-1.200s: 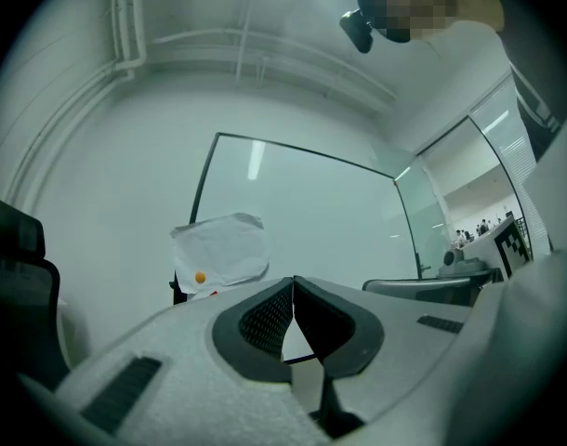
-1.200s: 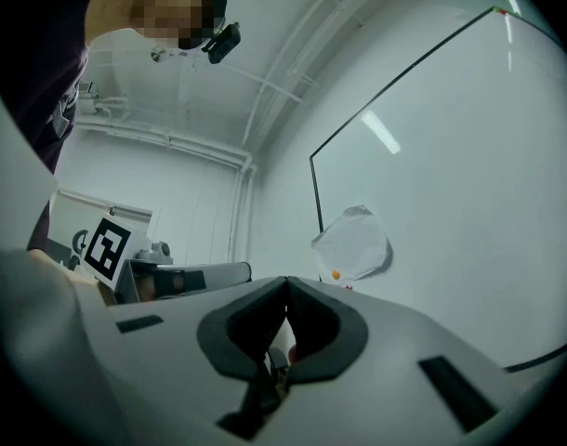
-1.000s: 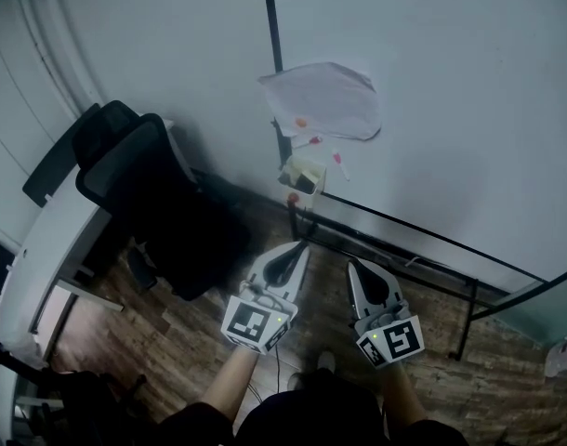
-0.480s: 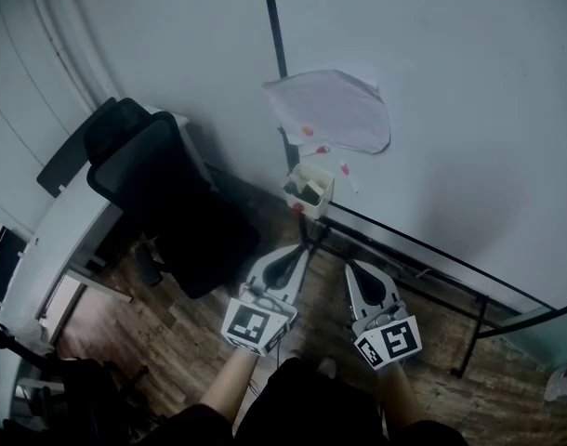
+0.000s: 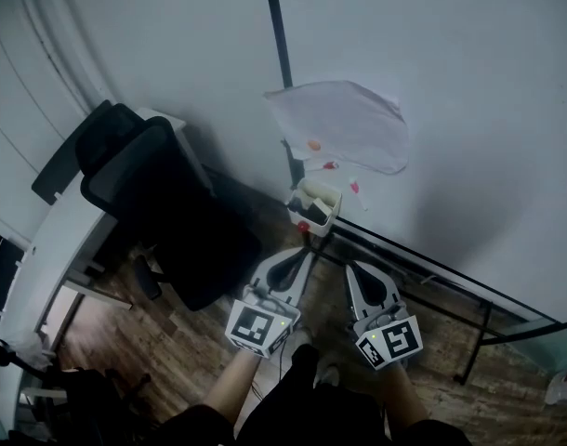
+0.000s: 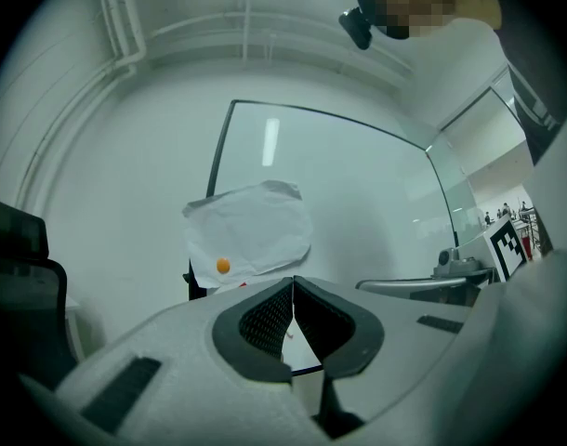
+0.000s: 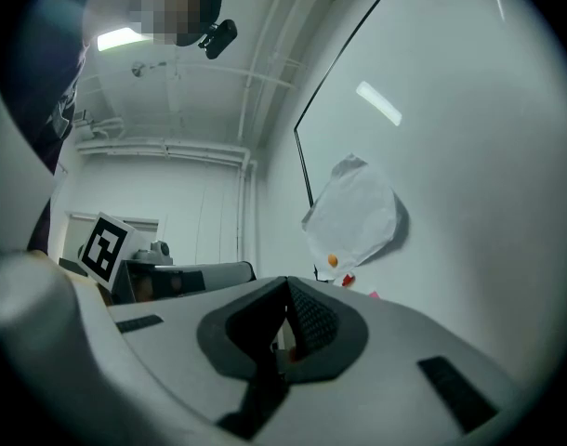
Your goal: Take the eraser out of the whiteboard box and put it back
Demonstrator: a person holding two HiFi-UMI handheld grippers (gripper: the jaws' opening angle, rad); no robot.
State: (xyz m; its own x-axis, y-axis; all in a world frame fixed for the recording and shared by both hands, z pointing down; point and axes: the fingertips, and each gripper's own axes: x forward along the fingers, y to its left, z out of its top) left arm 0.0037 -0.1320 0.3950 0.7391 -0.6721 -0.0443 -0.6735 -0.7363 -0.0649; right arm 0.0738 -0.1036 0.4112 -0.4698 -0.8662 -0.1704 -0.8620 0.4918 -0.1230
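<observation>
- Grey wooden floor [image 5: 172, 342] fills the lower part of the head view, and both grippers are held above it, side by side at the lower centre of the frame.
- The left gripper [image 5: 302, 254] and the right gripper [image 5: 351, 268] are pointed toward the whiteboard [image 5: 451, 110], which takes up the upper right of the frame.
- The whiteboard box [image 5: 318, 203] is seen at the centre of the frame, on the lower edge of the board, just above the tips of the left gripper and apart from them.
- A dark block, which seems to be the eraser [image 5: 318, 215], is seen inside the box; no gripper touches it.
- A crumpled sheet of paper [image 5: 344, 124] is fixed on the board above the box, with an orange magnet [image 5: 313, 144] at its lower left.
- A black chair [image 5: 163, 203] is placed at the left of the frame, next to a white desk [image 5: 51, 258].
- In the left gripper view, the jaws are seen closed, with the tips met at the lower centre, and nothing is held between them.
- The paper and the orange magnet are seen above the jaws; the box cannot be made out clearly behind them.
- In the right gripper view, the jaws are also pressed together and nothing is gripped.
- The paper is seen at the centre right of this frame, and the marker cube of the left gripper at the left.
</observation>
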